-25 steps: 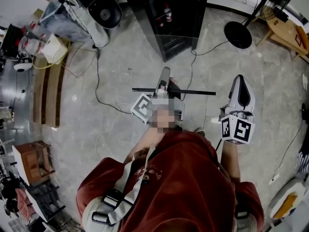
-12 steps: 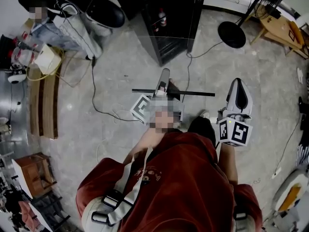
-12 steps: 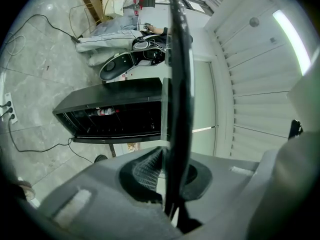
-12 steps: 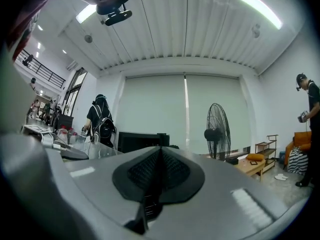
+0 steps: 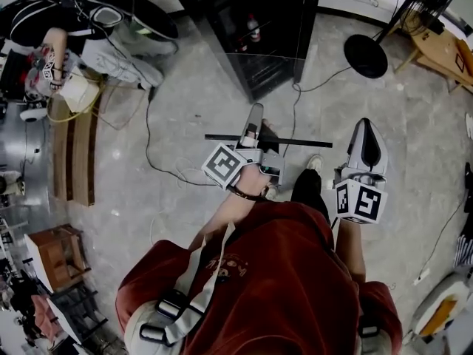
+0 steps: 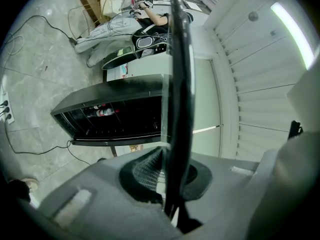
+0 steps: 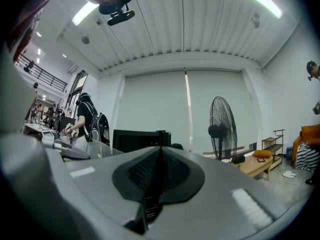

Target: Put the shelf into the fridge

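The shelf (image 5: 295,141) shows in the head view as a thin dark bar held crosswise above the floor, with my left gripper (image 5: 253,120) shut on its middle. In the left gripper view the shelf (image 6: 180,74) is a dark band running straight out from between the pads of my left gripper (image 6: 172,176). The black fridge (image 5: 259,35) stands ahead with its front open; bottles lie on a rack inside the fridge (image 6: 115,114). My right gripper (image 5: 367,128) hangs level to the right of the shelf, apart from it. In its own view the right gripper (image 7: 160,176) is shut on nothing.
Cables (image 5: 148,139) trail over the grey floor left of the fridge. A standing fan (image 5: 365,54) is at the upper right, and the fan (image 7: 222,129) also shows in the right gripper view. A person (image 5: 89,21) sits at the upper left beside wooden planks (image 5: 70,150).
The fridge has drawn a little nearer in the head view while both grippers keep their places before me. My shoe now shows under the shelf. The person at the upper left is more in view.
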Tool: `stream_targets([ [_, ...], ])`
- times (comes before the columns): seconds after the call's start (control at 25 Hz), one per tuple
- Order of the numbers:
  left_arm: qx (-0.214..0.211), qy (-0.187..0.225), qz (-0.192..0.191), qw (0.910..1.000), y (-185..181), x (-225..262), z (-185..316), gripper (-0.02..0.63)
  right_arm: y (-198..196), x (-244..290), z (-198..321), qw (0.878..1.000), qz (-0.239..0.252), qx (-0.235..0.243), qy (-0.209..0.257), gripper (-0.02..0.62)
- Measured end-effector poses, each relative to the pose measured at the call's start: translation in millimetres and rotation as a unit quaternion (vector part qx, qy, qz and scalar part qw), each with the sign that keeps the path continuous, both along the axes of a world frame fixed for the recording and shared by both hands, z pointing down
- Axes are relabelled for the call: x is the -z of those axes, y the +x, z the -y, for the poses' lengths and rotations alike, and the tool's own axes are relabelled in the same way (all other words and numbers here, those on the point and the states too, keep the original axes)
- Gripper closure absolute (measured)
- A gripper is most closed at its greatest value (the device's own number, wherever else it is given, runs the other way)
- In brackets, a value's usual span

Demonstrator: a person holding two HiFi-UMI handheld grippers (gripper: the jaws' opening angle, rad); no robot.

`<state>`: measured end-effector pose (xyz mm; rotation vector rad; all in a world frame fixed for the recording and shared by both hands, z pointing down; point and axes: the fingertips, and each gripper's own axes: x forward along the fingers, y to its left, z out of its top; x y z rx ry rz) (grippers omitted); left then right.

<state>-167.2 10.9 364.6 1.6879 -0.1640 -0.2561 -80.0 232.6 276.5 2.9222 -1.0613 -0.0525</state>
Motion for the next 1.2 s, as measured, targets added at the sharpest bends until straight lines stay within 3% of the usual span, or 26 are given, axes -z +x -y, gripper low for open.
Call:
stream_targets([
  [0.24,0.017,-0.013,-0.014,0.9997,40,9,-7,0.592,44,-1,2,1.0,0.0,0.024,0.004,0.597],
  [0.44,0.044,-0.007,-0.005,0.999,104,11,-20,0.592,122,-6,-12,0.999,0.015,0.043,0.01,0.597],
  [0.76,0.103,-0.001,0.013,0.9946,168,4,-32,0.592,210,-17,-10,0.994,0.026,0.101,0.018,0.595],
  [0.92,0.143,-0.002,0.012,0.9896,178,4,-29,0.594,229,-20,7,0.988,0.034,0.15,0.016,0.597],
  [1.2,0.175,-0.01,0.014,0.9845,183,-8,-6,0.592,238,-33,45,0.982,0.044,0.185,0.012,0.597],
])
